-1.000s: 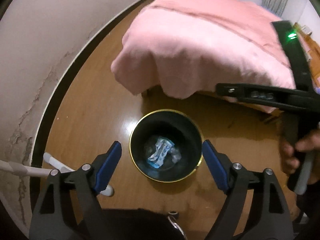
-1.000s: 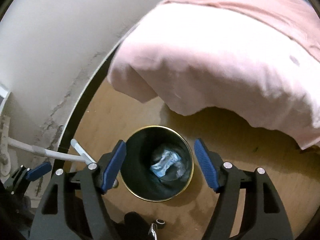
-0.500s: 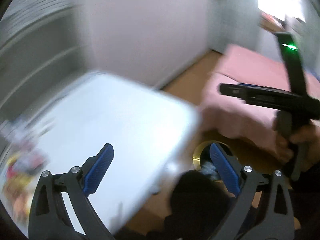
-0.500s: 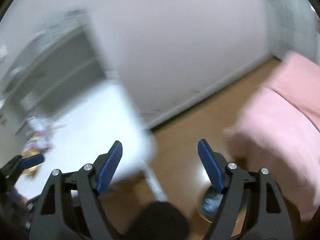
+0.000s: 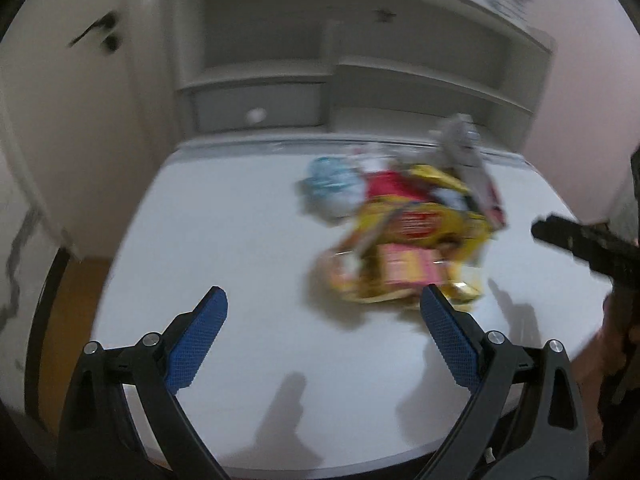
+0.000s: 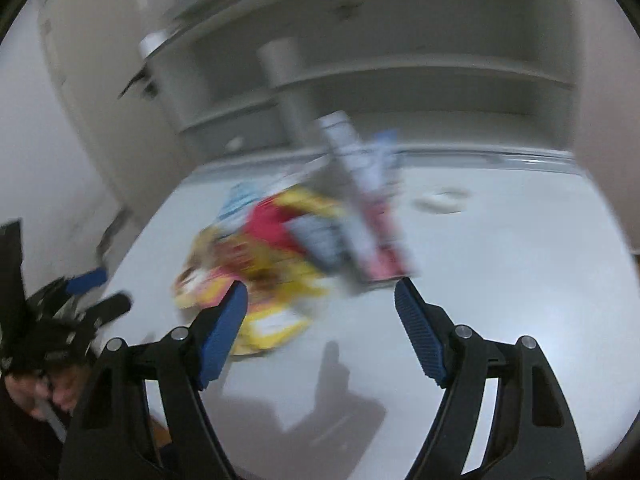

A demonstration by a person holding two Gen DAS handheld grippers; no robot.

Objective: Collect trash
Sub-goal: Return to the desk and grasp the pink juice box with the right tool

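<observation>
A blurred heap of trash (image 5: 412, 232) lies on a white table (image 5: 240, 220): a yellow snack bag (image 5: 424, 220), a blue-white wrapper (image 5: 332, 180) and a silvery packet (image 5: 464, 152). My left gripper (image 5: 323, 292) hangs open above the table, just short of the heap and to its left, with nothing between its blue pads. The same heap (image 6: 280, 240) fills the middle of the right wrist view. My right gripper (image 6: 320, 285) is open over its near edge, holding nothing. The bin is out of view.
Grey shelves (image 5: 320, 72) stand behind the table against the wall. A small white scrap (image 6: 440, 200) lies apart at the far right of the table (image 6: 520, 280). Wooden floor (image 5: 76, 292) shows past the left edge. A hand (image 5: 616, 320) holds the other tool at the right.
Both views have swung up and away from the black bin on the floor beside the pink bed to the white table with the trash heap. Both grippers are still open and empty.
</observation>
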